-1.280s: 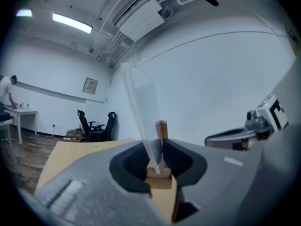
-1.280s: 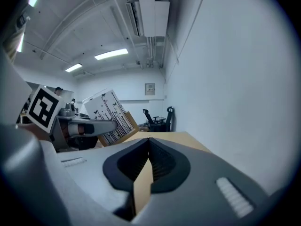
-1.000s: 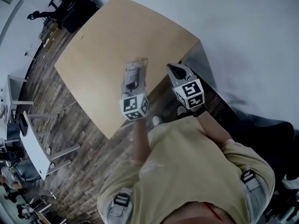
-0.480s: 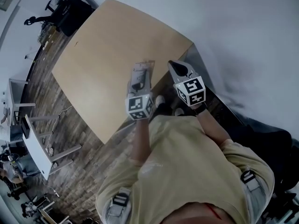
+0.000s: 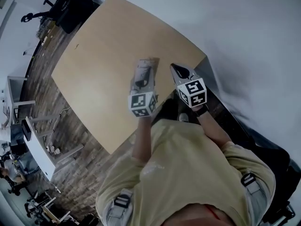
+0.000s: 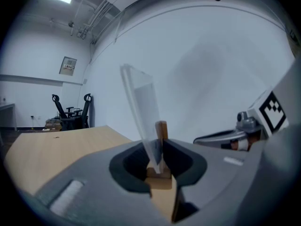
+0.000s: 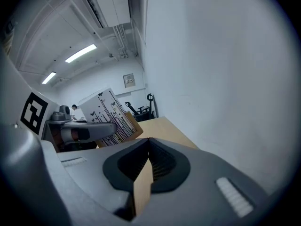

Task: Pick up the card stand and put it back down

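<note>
Left gripper [image 6: 159, 160]: fingers clamped on the wooden foot of the card stand [image 6: 141, 107], upright over the tabletop's [image 5: 94, 60] near side. Right gripper [image 7: 148, 160]: fingers together, empty. We judge put-down is in hand; next we lower it level, then release.

- Light tan wooden table [image 5: 94, 79]: flat matte top with rounded corners, seen from steeply above.
- Stands on a dark wood-plank floor [image 5: 75, 173].
- The far long edge runs beside a plain white wall [image 5: 244, 27]; whether they touch cannot be told.
- A small dark speck [image 5: 77, 46] lies on the top near the far left side, too small to identify.
</note>
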`<state>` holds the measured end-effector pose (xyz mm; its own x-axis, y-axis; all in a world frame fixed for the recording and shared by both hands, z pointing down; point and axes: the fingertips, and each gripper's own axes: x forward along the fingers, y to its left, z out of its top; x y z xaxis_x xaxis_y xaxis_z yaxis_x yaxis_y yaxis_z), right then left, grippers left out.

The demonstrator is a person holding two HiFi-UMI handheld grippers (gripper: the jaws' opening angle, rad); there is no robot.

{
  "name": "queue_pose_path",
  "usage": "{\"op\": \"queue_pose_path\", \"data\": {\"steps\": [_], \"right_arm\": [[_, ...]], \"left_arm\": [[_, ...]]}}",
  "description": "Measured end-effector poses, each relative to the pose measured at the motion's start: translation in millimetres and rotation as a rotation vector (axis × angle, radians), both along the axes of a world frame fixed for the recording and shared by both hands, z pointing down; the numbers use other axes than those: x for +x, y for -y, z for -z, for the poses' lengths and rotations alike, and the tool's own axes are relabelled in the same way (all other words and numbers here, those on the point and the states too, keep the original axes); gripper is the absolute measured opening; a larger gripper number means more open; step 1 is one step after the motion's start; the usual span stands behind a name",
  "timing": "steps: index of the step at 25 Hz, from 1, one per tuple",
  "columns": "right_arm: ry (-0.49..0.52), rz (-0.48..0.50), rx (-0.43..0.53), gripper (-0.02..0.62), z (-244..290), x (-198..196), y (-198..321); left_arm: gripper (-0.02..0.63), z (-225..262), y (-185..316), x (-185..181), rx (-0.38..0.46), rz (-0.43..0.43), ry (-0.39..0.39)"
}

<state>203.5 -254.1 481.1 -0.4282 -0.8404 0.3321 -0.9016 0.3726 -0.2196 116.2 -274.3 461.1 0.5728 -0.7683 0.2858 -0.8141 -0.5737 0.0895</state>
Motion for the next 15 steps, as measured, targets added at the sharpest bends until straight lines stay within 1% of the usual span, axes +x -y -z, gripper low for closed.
{"op": "queue_pose_path", "data": {"steps": [3,6,9,15], "right_arm": [[0.047,-0.009,-0.036,0.005,-12,-4,36],[0.098,-0.032,-0.106,0.005,-30,-2,47],[0.103,-0.045,-0.135,0.005,-41,-2,56],[0.102,-0.059,-0.176,0.005,-62,-7,96]], "left_arm": [[0.083,-3,42,-5,0.003,0.004,0.007],[0.083,-9,64,-8,-0.005,0.010,0.022],[0.083,-14,85,-11,0.003,-0.011,0.044],[0.083,-41,153,-26,-0.003,-0.045,0.100]]}}
